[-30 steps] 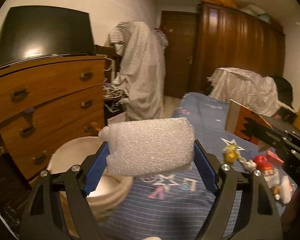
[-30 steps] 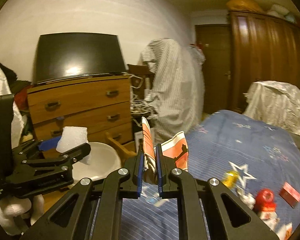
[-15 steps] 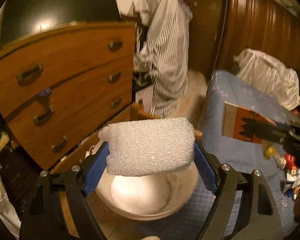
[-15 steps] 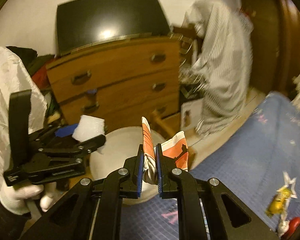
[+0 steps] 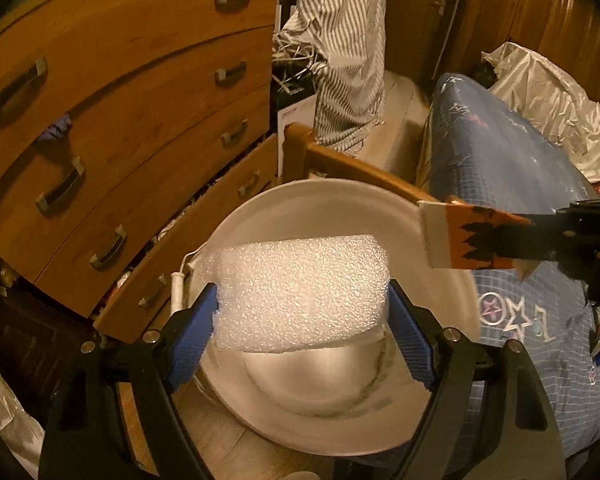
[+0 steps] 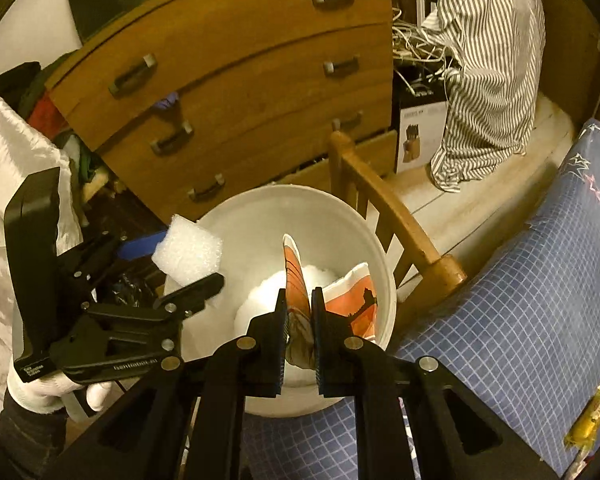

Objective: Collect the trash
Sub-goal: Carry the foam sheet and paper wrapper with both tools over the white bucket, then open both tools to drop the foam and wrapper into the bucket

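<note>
Dim yellow light fills a cluttered bedroom, and the white bin (image 5: 332, 216) standing on the wooden floor is what I place everything by; behind the bin rises a wooden chest of drawers (image 5: 140, 92) with metal handles, its lowest drawer pulled slightly out; beside the bin's far edge runs a wooden bed rail (image 6: 396, 216), and on the other side of that rail from the bin lies the blue checked bedspread (image 6: 540, 300) with star prints; farther back from the bin a striped cloth (image 6: 488, 60) hangs over a tangle of white cables.

My left gripper (image 5: 302, 322) hangs over the bin's near side, its blue pads pressed wide apart against both ends of a white foam block (image 5: 300, 292), which sits above the bin's mouth; in the right wrist view the same foam block (image 6: 188, 254) shows just above the bin's rim (image 6: 380, 256), held by my white-gloved left hand (image 6: 48, 394).

My right gripper (image 6: 299, 316) is pinched tight on an orange and white wrapper (image 6: 296, 276), which stands up between the pads directly over the bin's opening; from the left wrist camera that wrapper (image 5: 460, 240) juts in over the bin's rim on the bed side.

Inside the bin lies a pale mound of white stuff (image 6: 272, 292), too blurred to name; a yellow wrapper (image 6: 588, 420) rests on the bedspread well apart from the bin.
</note>
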`<state>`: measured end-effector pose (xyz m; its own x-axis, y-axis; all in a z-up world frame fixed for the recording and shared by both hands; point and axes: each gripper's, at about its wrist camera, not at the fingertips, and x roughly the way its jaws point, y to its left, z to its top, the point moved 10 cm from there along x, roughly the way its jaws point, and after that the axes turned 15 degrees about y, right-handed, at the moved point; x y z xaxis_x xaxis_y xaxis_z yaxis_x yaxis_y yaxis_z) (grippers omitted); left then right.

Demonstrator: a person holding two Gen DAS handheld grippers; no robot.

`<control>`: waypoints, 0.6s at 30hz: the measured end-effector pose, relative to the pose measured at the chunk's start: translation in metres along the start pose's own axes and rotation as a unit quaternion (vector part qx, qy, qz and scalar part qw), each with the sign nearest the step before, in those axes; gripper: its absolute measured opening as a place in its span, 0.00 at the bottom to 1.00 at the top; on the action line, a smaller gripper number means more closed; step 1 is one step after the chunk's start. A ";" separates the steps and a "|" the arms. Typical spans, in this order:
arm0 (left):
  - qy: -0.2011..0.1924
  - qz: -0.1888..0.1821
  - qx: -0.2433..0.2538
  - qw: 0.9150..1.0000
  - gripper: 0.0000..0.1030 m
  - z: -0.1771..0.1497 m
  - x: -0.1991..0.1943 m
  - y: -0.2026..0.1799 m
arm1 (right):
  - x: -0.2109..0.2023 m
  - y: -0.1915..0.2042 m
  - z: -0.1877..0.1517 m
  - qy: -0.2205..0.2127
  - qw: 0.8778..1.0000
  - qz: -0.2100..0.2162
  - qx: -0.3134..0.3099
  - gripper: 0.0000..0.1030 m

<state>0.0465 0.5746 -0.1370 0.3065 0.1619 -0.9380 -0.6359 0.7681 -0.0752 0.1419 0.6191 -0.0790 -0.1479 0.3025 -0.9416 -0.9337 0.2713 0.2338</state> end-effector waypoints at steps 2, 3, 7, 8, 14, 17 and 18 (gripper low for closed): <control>0.005 0.000 -0.002 1.000 0.76 0.000 0.006 0.005 | 0.003 -0.003 -0.002 0.004 1.000 0.001 -0.003 0.12; 0.007 0.000 -0.002 1.000 0.76 0.000 0.008 0.008 | 0.005 -0.005 -0.003 0.005 1.000 0.000 -0.004 0.12; 0.009 -0.004 0.000 1.000 0.76 0.001 0.014 0.009 | 0.009 -0.011 -0.008 0.007 1.000 0.001 -0.004 0.12; 0.008 -0.006 0.001 1.000 0.76 0.001 0.014 0.008 | 0.010 -0.010 -0.007 0.007 1.000 0.000 -0.004 0.12; 0.010 0.023 -0.008 1.000 0.80 0.008 0.018 0.019 | 0.003 -0.018 -0.006 -0.010 1.000 0.005 0.005 0.39; -0.002 0.019 -0.012 1.000 0.82 0.009 0.013 0.023 | -0.006 -0.023 -0.005 -0.022 1.000 0.013 0.011 0.39; -0.003 0.019 -0.011 1.000 0.84 0.009 0.012 0.023 | -0.008 -0.024 -0.005 -0.025 1.000 0.014 0.012 0.39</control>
<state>0.0421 0.5997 -0.1468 0.2859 0.1932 -0.9386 -0.6627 0.7473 -0.0480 0.1639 0.6059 -0.0778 -0.1566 0.3550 -0.9217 -0.9211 0.2842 0.2660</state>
